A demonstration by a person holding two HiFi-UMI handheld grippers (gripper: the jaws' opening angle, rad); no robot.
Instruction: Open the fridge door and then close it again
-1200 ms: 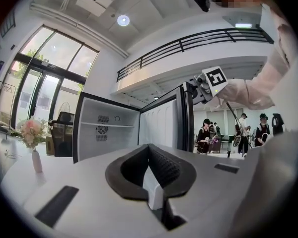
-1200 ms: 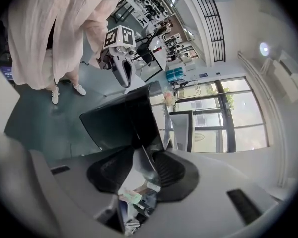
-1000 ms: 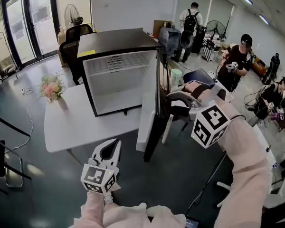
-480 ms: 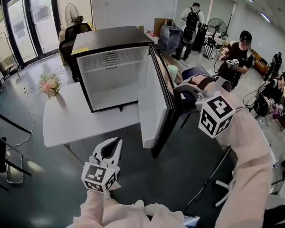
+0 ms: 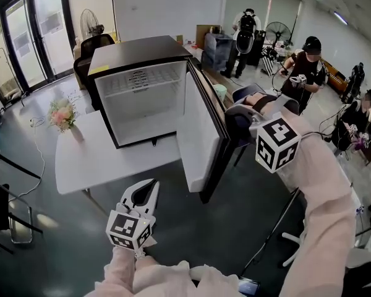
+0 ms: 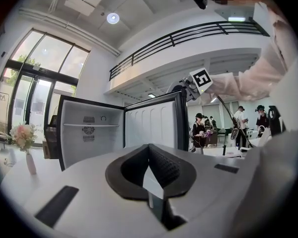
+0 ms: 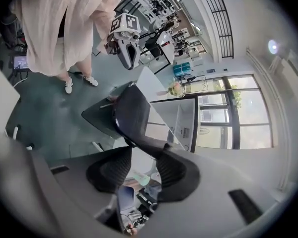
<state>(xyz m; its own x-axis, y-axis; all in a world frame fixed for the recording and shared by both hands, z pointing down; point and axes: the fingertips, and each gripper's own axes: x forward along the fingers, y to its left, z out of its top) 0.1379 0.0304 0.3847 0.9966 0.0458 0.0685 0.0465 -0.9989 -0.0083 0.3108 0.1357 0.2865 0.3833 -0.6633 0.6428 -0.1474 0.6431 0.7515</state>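
A small black fridge [image 5: 142,104] with a white inside stands on a white table [image 5: 86,159]. Its door [image 5: 198,135] hangs wide open to the right. My right gripper [image 5: 233,124] is at the door's outer free edge. In the right gripper view the dark door edge [image 7: 131,113] lies at the tips of the right gripper [image 7: 141,155]. The jaws have just been opening and stand apart round that edge. My left gripper [image 5: 152,184] hovers low in front of the table, shut and empty. From the left gripper [image 6: 150,155] I see the open fridge [image 6: 89,133] and the door [image 6: 151,125].
A vase of pink flowers [image 5: 63,115] stands at the table's left end. A black chair [image 5: 89,48] is behind the fridge. More chairs [image 5: 260,98] sit just right of the door. Several people [image 5: 303,67] stand at the back right. A cable [image 5: 37,147] runs along the floor at left.
The door has swung further open to the right, showing more of its white inner face. My right gripper moved right with its edge. The left gripper hardly shifted.
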